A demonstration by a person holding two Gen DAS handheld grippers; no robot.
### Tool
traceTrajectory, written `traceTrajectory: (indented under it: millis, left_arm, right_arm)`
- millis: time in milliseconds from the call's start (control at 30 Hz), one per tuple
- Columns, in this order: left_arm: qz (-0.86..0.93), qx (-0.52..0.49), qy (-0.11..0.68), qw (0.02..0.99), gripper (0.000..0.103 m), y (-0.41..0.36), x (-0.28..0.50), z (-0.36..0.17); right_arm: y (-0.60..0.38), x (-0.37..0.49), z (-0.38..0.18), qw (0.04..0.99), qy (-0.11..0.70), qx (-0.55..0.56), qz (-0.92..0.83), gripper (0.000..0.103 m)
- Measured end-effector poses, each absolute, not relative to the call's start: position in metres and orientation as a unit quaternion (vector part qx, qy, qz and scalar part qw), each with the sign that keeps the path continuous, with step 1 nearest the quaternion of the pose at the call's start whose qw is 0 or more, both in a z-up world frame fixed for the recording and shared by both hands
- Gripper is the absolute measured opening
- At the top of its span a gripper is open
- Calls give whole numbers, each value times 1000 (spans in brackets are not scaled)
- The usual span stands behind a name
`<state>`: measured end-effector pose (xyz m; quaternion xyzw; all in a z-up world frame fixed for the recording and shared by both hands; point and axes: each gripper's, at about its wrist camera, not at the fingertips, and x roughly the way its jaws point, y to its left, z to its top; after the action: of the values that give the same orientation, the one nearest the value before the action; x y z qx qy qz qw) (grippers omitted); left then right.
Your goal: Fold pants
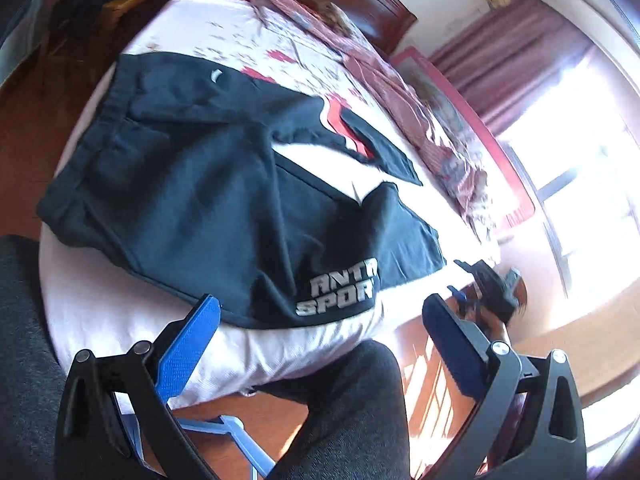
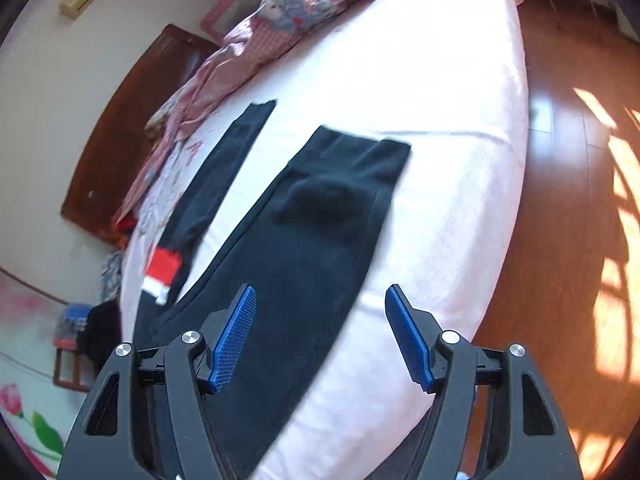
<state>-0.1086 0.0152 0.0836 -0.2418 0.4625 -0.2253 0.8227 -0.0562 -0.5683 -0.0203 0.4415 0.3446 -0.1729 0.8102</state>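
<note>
Dark navy pants (image 1: 208,184) lie spread on the white bed, waistband at the left, with grey "ANTA SPORT" lettering (image 1: 340,290) near the front edge. A red and white patch (image 1: 344,128) marks the far leg. My left gripper (image 1: 320,308) is open and empty, just short of the lettered edge. In the right wrist view both legs (image 2: 316,232) stretch away, apart from each other. My right gripper (image 2: 320,300) is open and empty above the near leg. It also shows in the left wrist view (image 1: 490,286), off the bed's right edge.
The bed (image 2: 460,160) has a pink patterned quilt (image 2: 248,40) bunched along its far side and a dark wooden headboard (image 2: 132,120). A wooden floor (image 2: 568,200) runs round the bed. My knee (image 1: 356,400) is below the left gripper. A bright window (image 1: 580,140) is at the right.
</note>
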Motion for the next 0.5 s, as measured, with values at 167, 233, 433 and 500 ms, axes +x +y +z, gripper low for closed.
traceTrajectory:
  millis: [167, 233, 433, 500]
  left_arm:
    - [-234, -216, 499, 806, 101, 0, -109, 77]
    - [-216, -222, 510, 802, 101, 1, -108, 70]
    - [-202, -225, 533, 790, 101, -12, -97, 49]
    - [-206, -221, 538, 787, 101, -17, -94, 46]
  right_arm:
    - [-593, -26, -29, 809, 351, 414, -226, 61]
    - [-593, -16, -39, 802, 364, 415, -229, 61]
    - [-576, 10, -41, 816, 388, 343, -256, 25]
    - [-567, 16, -36, 828, 396, 320, -233, 10]
